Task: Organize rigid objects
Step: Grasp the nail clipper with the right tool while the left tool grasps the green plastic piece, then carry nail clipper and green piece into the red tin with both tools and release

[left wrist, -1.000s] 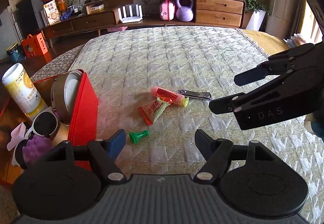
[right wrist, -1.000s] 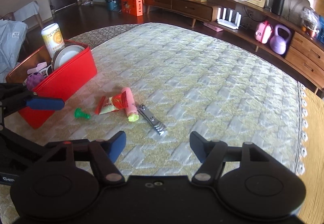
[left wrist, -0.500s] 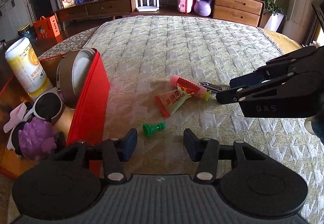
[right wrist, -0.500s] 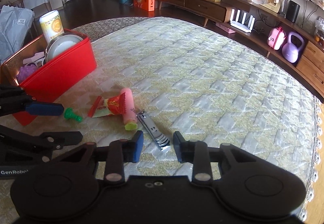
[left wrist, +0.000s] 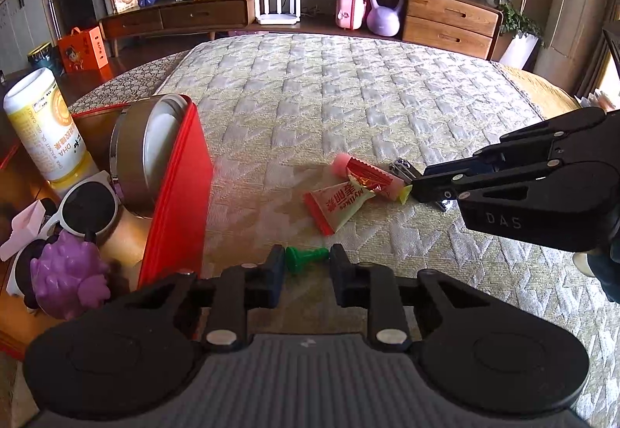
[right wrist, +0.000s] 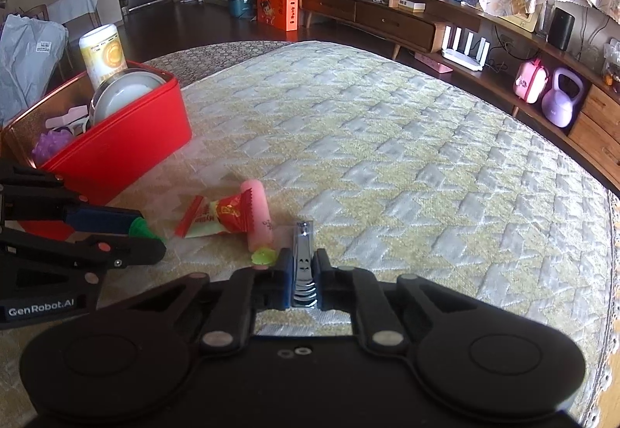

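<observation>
Both tongs have just closed onto their pieces on the bed.

Our left tongs pinch the green peg beside the red box; our right tongs pinch the nail clipper across its narrow sides. Both look small, light and stiff; we judge the clipper's polished metal slippery, so a mid-body hold suits.

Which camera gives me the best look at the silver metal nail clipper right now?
The right wrist view: the silver metal nail clipper lies lengthwise at centre, clamped between the right gripper fingers. In the left wrist view only its far end shows; the right gripper covers the rest.
</observation>
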A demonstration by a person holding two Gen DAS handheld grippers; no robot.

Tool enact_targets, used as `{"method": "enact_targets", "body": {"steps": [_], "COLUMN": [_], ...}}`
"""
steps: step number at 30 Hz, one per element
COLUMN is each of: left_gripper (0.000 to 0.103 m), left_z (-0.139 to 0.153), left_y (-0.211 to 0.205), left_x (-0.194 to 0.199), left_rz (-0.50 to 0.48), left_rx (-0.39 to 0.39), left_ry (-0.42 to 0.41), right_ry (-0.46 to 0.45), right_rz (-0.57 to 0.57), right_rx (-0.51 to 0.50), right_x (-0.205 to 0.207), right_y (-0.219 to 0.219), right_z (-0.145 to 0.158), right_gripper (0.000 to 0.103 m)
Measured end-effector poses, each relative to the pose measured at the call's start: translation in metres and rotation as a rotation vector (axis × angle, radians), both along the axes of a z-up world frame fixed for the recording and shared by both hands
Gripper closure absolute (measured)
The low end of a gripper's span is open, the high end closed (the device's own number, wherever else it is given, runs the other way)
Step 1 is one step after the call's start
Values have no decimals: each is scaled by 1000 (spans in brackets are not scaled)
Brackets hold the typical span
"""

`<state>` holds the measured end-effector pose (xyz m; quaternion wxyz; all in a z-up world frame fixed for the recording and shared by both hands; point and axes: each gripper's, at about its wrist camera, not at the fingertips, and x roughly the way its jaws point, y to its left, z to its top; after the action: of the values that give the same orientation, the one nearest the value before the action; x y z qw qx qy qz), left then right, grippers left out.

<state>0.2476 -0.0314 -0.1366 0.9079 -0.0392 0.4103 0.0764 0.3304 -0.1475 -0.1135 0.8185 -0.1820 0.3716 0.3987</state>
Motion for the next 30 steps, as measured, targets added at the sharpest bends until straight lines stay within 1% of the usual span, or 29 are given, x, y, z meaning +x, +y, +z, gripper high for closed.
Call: {"method": "enact_targets", "body": {"steps": [3,6,12,15,22,28,30], "left_gripper": [79,79,79,79,79,79,79], "left_z": [1,2,9,13,32,50,55], "left_y": [0,1,5,6,7,18,24], "left_x": [-1,-2,-11,-17,-35,-51,-57], "left_rz": [-12,-20,-35,-50,-94,-124,-134], "left_rx": [10,-3,-28,-37,-49,-58,-48], "left_ry": [1,5,3,0,-6,-6,-9], "right_ry": [-13,-20,-2,19,25,13,6], "right_rz": [-38,-78,-194,-235,-267,-261,-258], "right_rx": [-8,-4,30,53,65,70,69], "right_x": [-8,-18,-37,-48,-79,-106,-115], "right_y": [0,-4,-24,-33,-33,-18,-12], "right_z": [1,3,15,24,45,66,73], "right_gripper": [93,93,93,93,93,93,93]}}
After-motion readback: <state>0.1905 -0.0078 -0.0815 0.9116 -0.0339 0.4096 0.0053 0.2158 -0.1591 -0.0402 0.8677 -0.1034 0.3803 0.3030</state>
